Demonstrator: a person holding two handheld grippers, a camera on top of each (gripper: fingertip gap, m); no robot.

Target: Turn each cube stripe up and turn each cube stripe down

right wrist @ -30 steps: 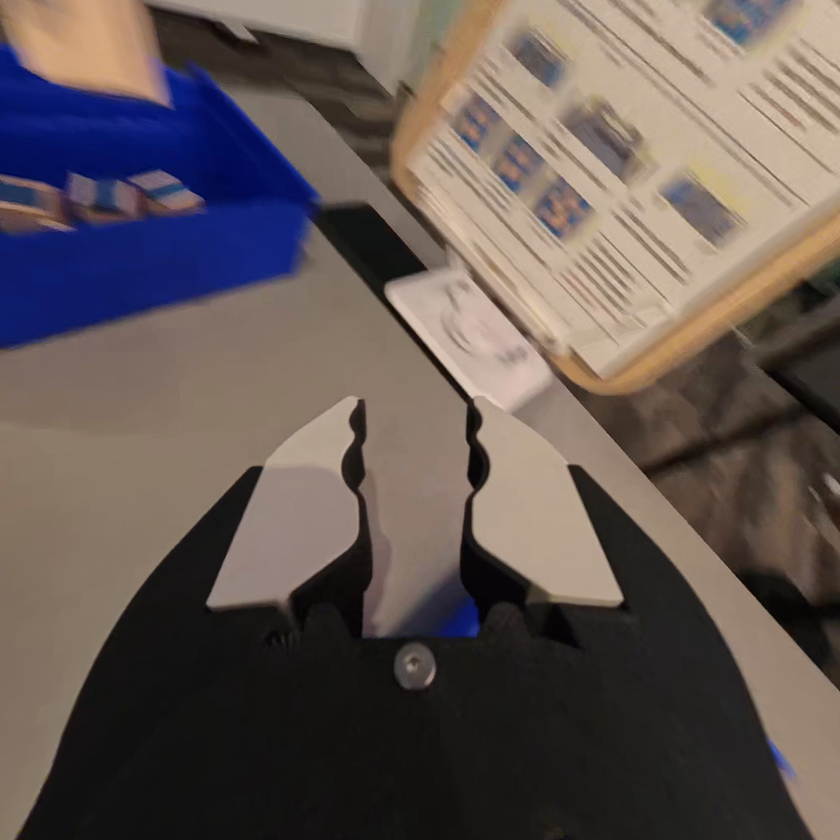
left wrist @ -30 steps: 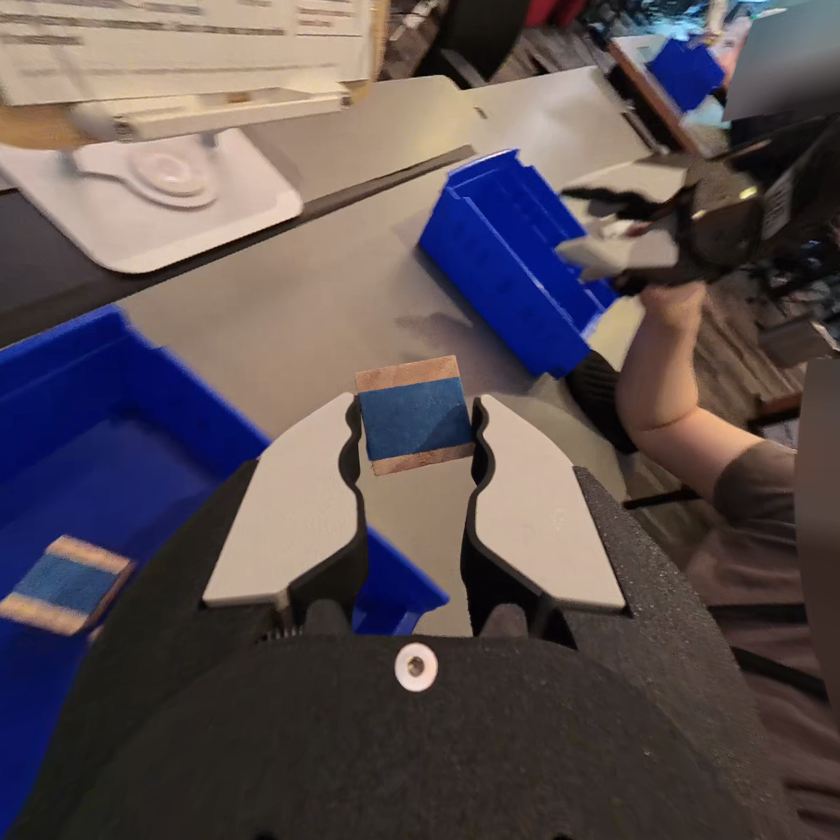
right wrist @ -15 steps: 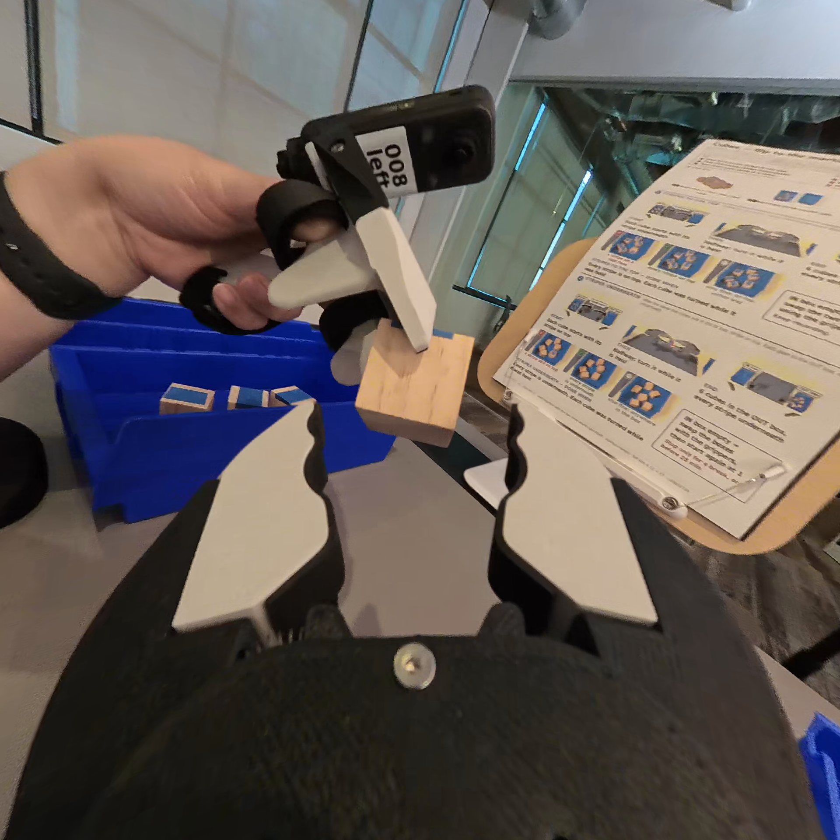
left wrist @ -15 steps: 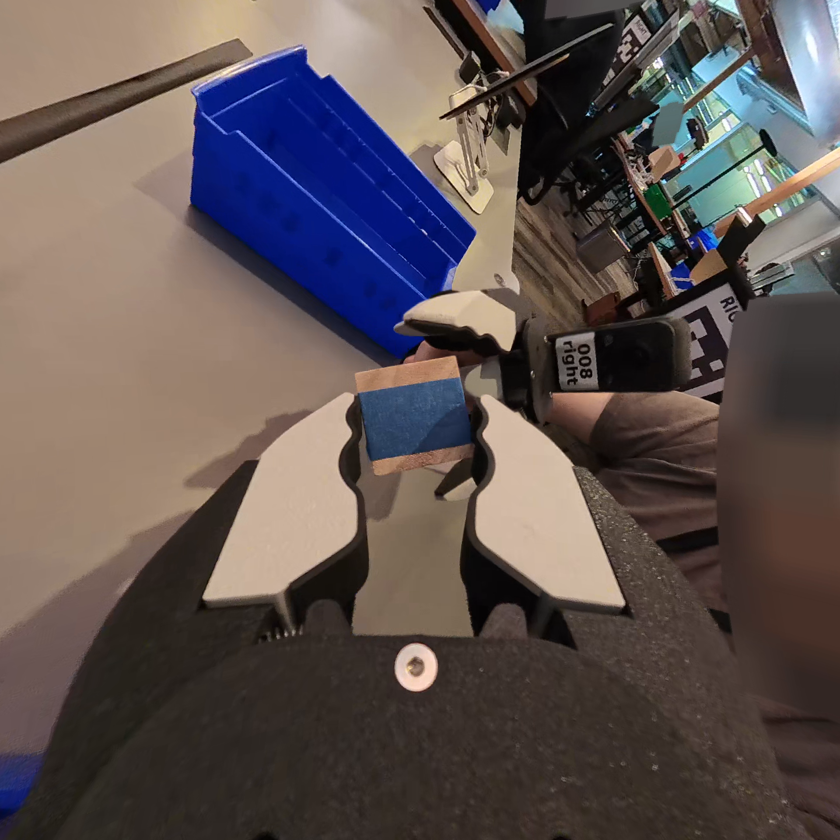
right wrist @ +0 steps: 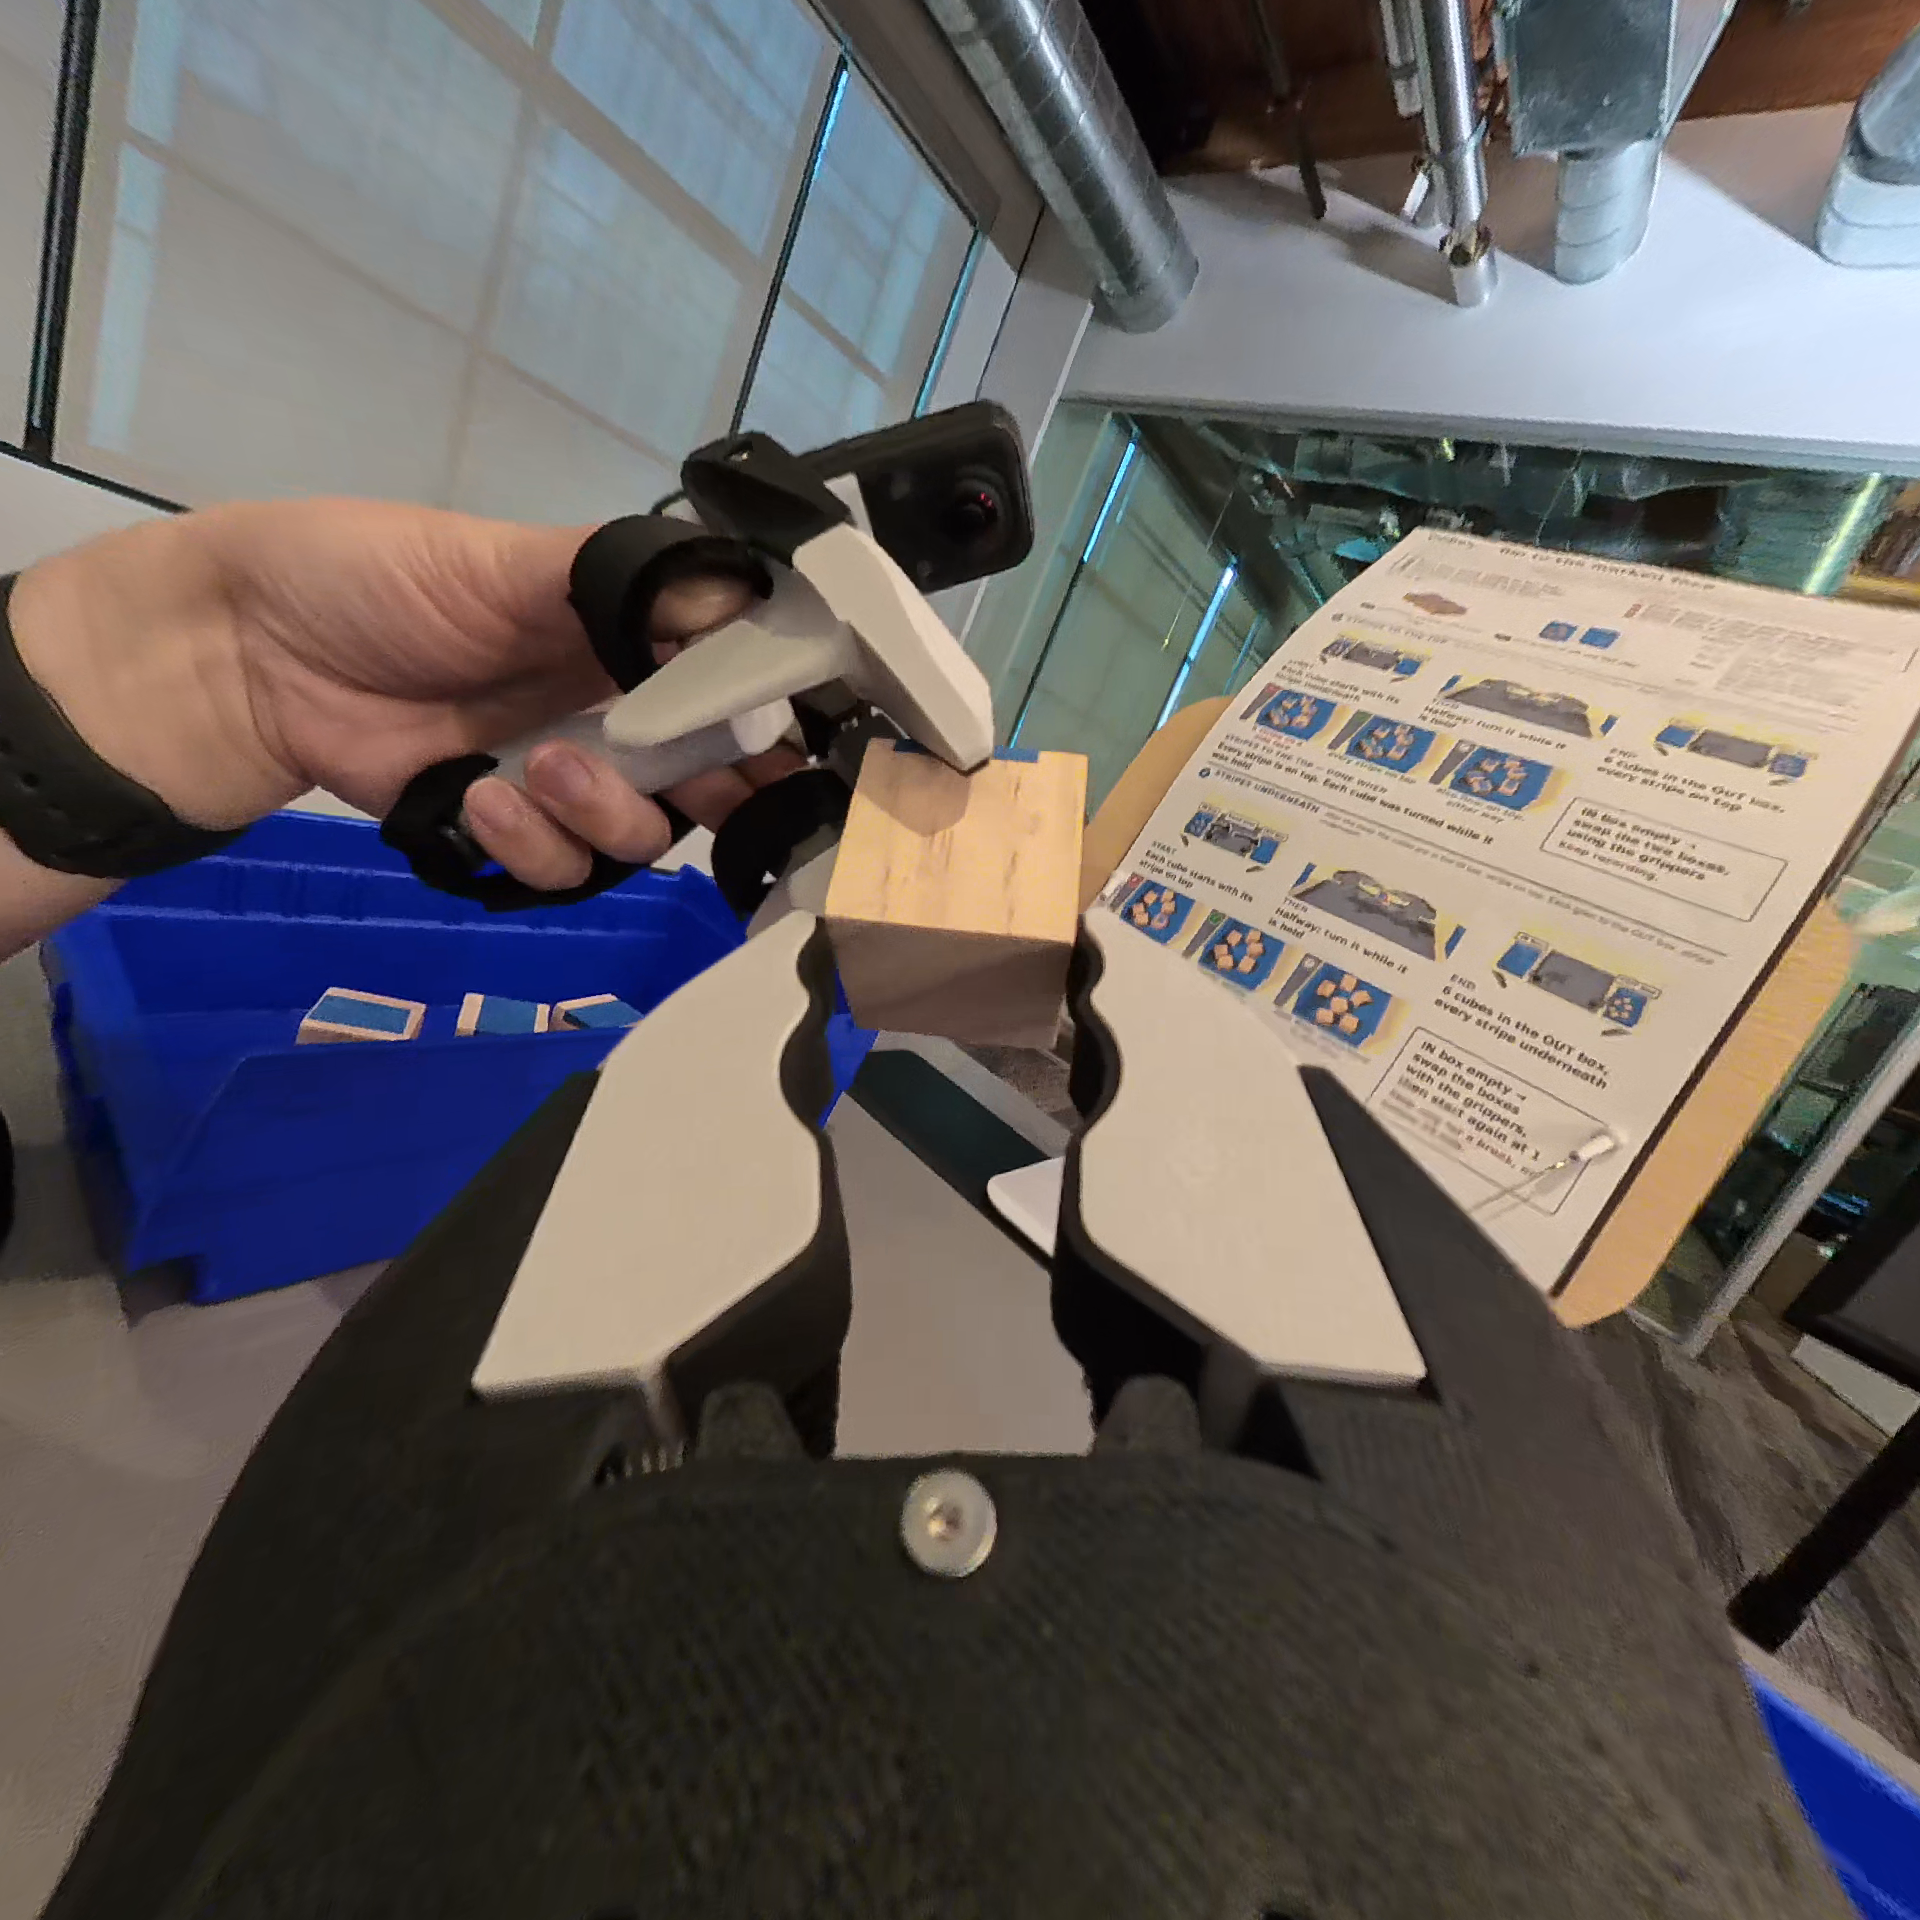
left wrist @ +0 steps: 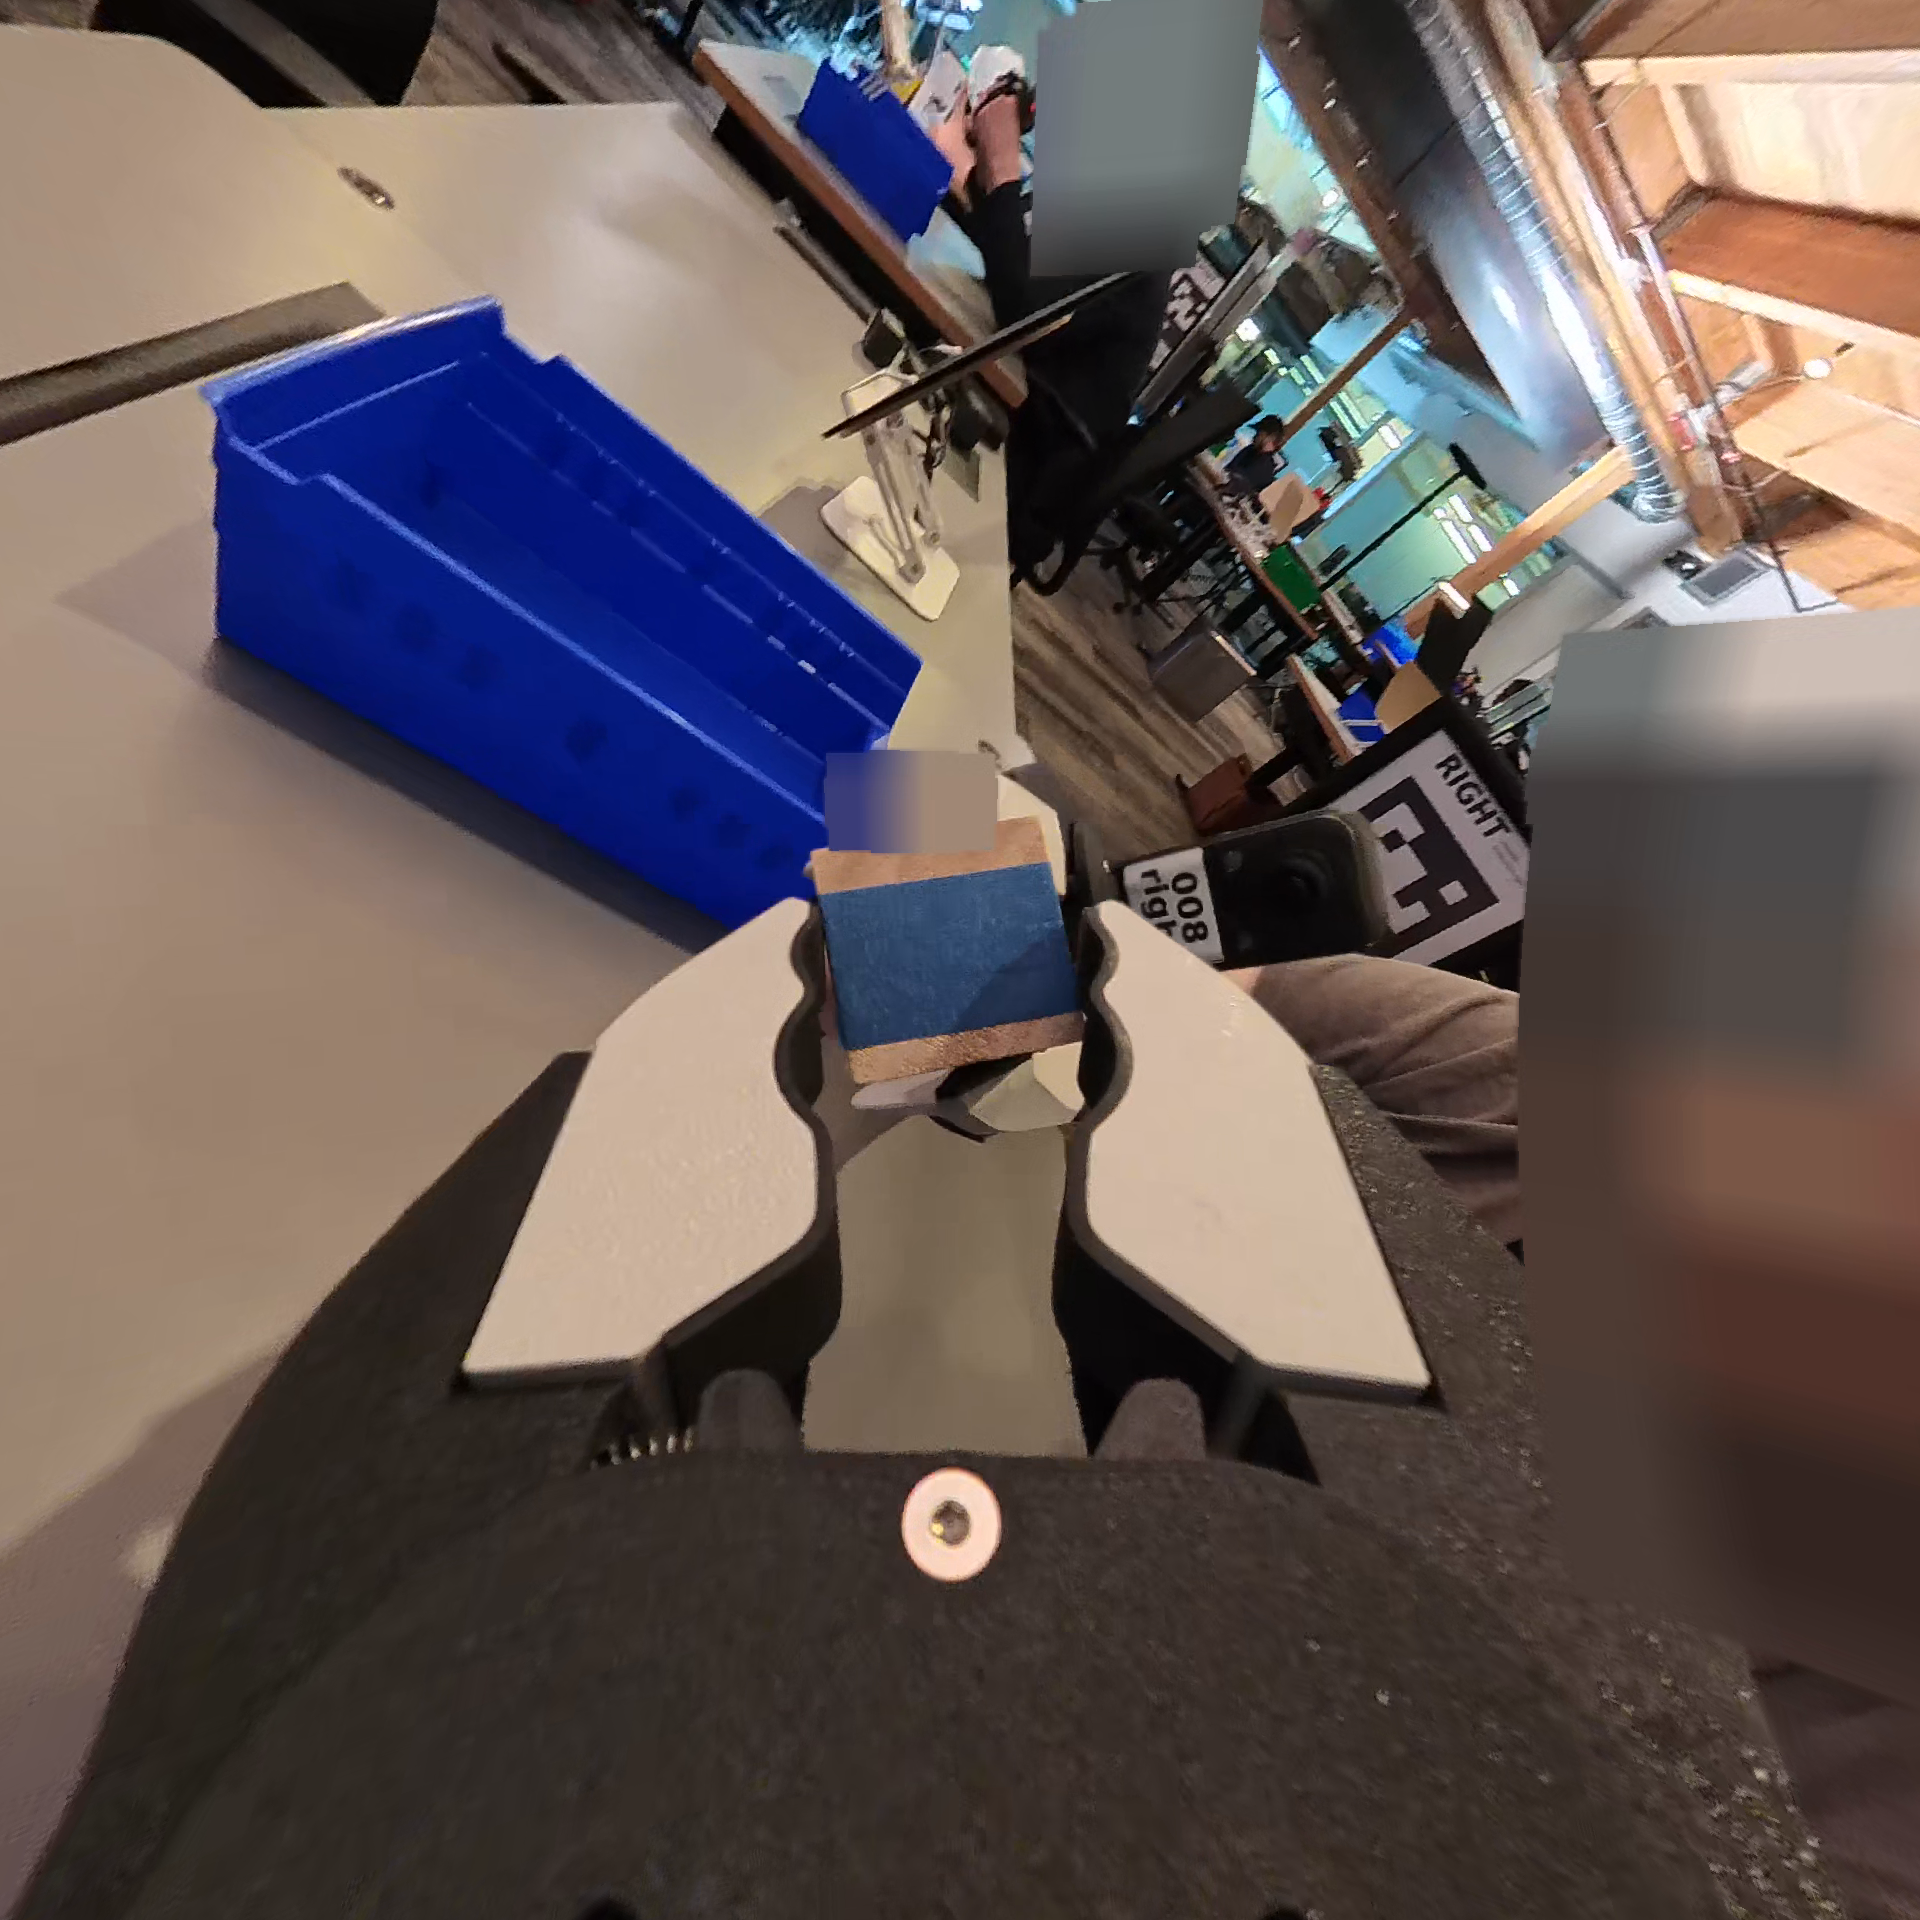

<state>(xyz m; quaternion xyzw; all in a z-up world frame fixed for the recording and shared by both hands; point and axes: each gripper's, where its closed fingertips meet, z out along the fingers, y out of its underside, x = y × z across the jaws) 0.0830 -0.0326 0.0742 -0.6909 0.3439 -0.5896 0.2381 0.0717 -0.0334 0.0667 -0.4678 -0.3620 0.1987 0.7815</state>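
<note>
Left wrist view: the left claw [left wrist: 948, 977] pinches the cube [left wrist: 948, 961] between its fingertips, held in the air above the grey desk [left wrist: 260, 1039], blue stripe facing the camera. Behind it an empty blue bin [left wrist: 540, 623] stands on the desk. A tip of the right claw [left wrist: 1023, 1101] shows just under the cube, its camera body to the right.

Right wrist view: the right claw [right wrist: 948, 961] has its fingers on either side of the cube [right wrist: 956, 894], the plain wooden faces toward the lens; they look closed on it or nearly so, but I cannot tell whether they press yet. The left claw [right wrist: 914, 769], held in a hand [right wrist: 312, 665], grips the cube from above. Behind, another blue bin [right wrist: 260, 1164] holds cubes with stripes up [right wrist: 358, 1016], and an instruction board [right wrist: 1507, 914] leans at the right.

This looks like a mid-air handover for the turn. To do it well, the right claw should bite squarely on two opposite plain faces and hold firm before the left lets go, otherwise the cube may twist or drop
</note>
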